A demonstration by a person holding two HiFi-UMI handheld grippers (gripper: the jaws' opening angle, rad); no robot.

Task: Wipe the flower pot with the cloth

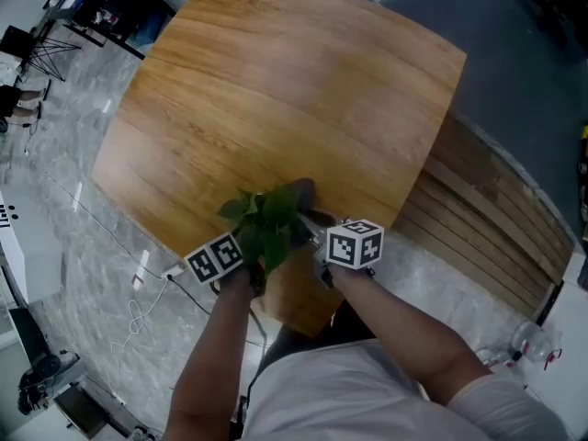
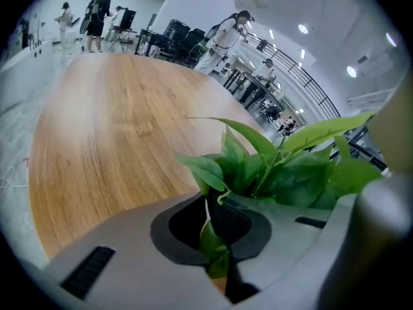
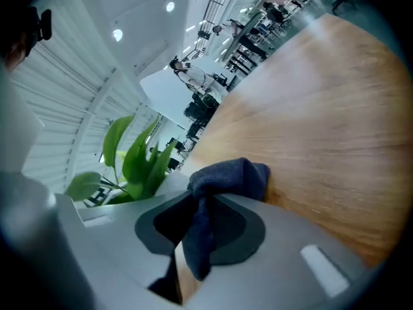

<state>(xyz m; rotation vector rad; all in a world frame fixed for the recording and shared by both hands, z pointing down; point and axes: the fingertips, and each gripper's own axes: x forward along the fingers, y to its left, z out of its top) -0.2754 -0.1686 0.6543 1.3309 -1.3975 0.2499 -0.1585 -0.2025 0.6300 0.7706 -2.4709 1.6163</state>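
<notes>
The leafy green plant (image 1: 266,217) stands at the near edge of the wooden table (image 1: 276,90), just in front of the person; its foliage hides the flower pot from the head view. The left gripper (image 1: 260,278) is at the plant's left side, jaws closed on a green leaf (image 2: 213,241). The right gripper (image 1: 312,230) is at the plant's right side, jaws clamped on a dark blue cloth (image 3: 229,176), which bunches above them. People stand in the background.
</notes>
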